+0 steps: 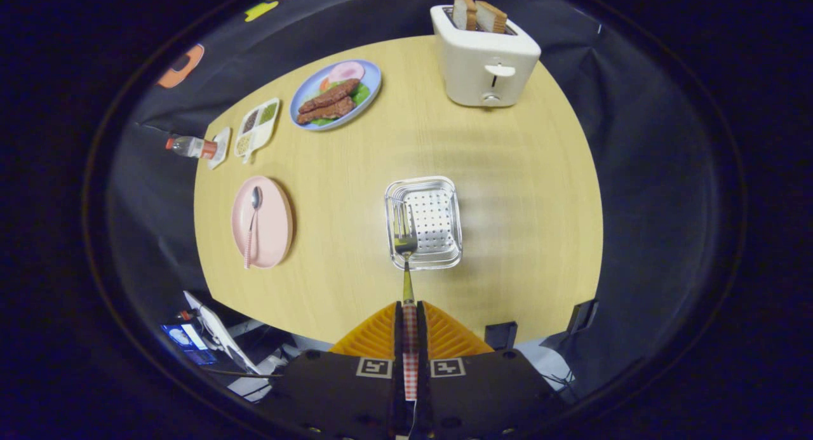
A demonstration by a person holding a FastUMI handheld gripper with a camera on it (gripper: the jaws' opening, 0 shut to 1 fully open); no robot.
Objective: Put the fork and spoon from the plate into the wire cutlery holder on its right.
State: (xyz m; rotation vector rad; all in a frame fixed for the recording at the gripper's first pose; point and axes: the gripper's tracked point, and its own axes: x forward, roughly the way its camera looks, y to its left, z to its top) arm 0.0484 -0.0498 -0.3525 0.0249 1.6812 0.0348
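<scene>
Table: round, pale wood, carrying everything below.
Toaster: well beyond the holder, two bread slices standing in it.
Pink plate: left of the holder, well apart.
Holder: metal basket just ahead of the fingers.
Fork: tines over the holder's left side.
Spoon: lying on the pink plate.
Gripper: fingers clamped together on the fork's checked handle.

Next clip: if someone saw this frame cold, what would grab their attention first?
Probably the fork, its checked handle clamped between the fingers of the hand-held gripper, its tines held over the wire cutlery holder just ahead. Next, the spoon lying alone on the pink plate to the holder's left. Beyond them, a white toaster with two bread slices stands out.
</scene>
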